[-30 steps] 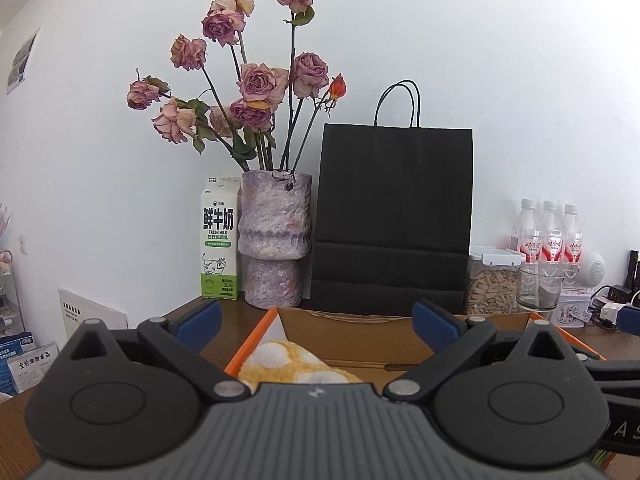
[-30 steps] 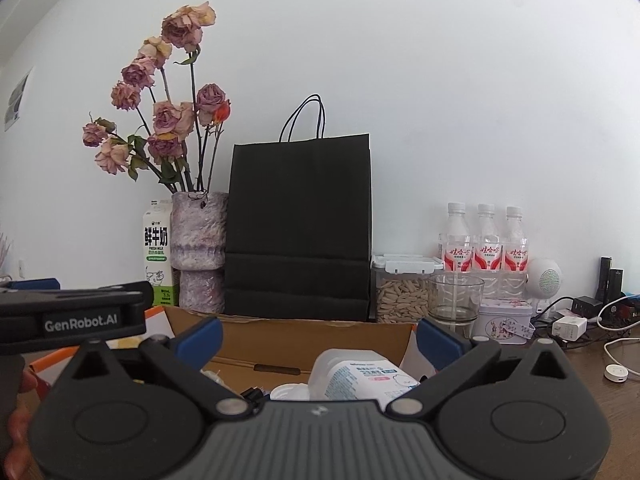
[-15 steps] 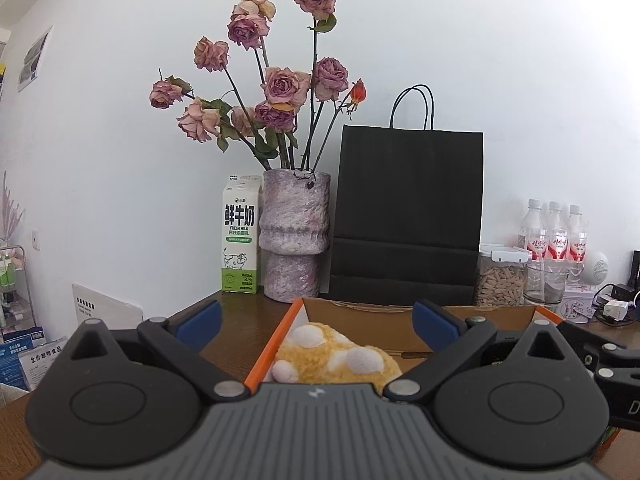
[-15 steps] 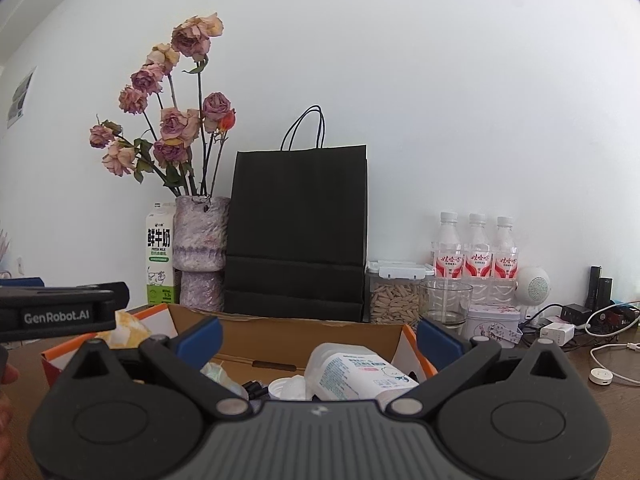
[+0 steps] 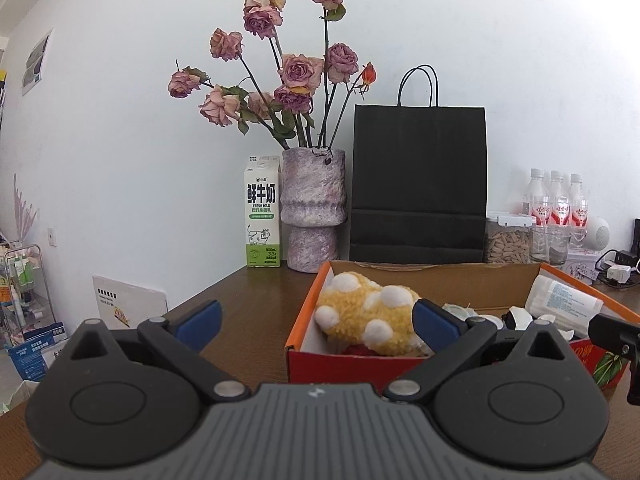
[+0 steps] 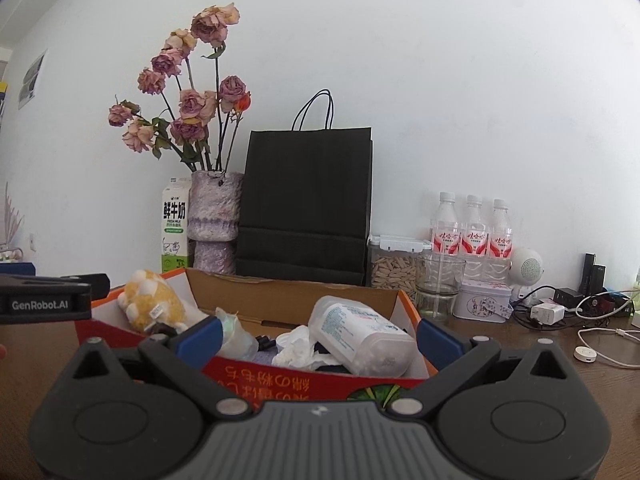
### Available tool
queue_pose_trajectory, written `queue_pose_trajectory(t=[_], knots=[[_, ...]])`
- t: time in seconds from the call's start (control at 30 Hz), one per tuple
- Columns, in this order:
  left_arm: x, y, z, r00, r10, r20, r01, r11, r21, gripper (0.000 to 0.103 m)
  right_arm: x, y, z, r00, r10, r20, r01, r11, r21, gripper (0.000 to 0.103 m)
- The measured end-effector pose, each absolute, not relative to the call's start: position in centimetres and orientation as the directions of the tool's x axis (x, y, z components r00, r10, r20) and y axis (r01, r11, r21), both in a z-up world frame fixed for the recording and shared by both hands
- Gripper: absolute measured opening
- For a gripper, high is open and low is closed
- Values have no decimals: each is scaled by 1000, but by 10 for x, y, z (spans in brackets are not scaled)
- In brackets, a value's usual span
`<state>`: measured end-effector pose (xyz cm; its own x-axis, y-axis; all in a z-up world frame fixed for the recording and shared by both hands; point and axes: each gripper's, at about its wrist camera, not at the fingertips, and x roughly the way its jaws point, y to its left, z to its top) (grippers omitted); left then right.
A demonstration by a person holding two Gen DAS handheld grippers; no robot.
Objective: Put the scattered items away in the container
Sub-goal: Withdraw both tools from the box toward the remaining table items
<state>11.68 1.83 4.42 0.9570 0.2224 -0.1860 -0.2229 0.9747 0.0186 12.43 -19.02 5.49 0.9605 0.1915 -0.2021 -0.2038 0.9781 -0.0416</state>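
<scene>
An orange and red cardboard box (image 5: 308, 312) (image 6: 312, 384) stands on the brown table. In it lie a yellow plush toy with white spots (image 5: 368, 316) (image 6: 154, 306), a white plastic bottle on its side (image 6: 360, 336) (image 5: 564, 304), crumpled white tissue (image 6: 298, 346) and a clear bag (image 6: 236, 334). My left gripper (image 5: 316, 322) is open and empty, in front of the box's left corner. My right gripper (image 6: 318, 334) is open and empty, in front of the box's near wall. The left gripper's body shows at the left edge of the right wrist view (image 6: 44, 302).
Along the back wall stand a milk carton (image 5: 262, 216), a vase of dried roses (image 5: 314, 208), a black paper bag (image 5: 418, 184), a jar of seeds (image 6: 394, 266), a glass (image 6: 440, 288), three bottles (image 6: 474, 228), a tin (image 6: 486, 300) and chargers with cables (image 6: 560, 308).
Both grippers have drawn back and risen from the box, so its inside and near wall now show. The plush toy stays in the box.
</scene>
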Motion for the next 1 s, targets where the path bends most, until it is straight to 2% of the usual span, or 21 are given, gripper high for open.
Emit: queue_pose_trajectory(t=[0.1, 0.43, 0.73, 1.0], knots=[[108, 19, 41, 954, 230, -193, -229, 973, 31, 103, 116, -192, 50, 946, 204, -251, -218, 976, -28, 103], [75, 24, 34, 950, 235, -207, -231, 972, 45, 103, 91, -199, 46, 935, 191, -298, -207, 978, -21, 103], [61, 26, 32, 951, 176, -254, -178, 984, 16, 103, 82, -197, 43, 912, 182, -368, -215, 975, -49, 103], [68, 13, 27, 938, 62, -342, -49, 998, 47, 103, 86, -202, 40, 900, 159, -407, -186, 982, -28, 103]])
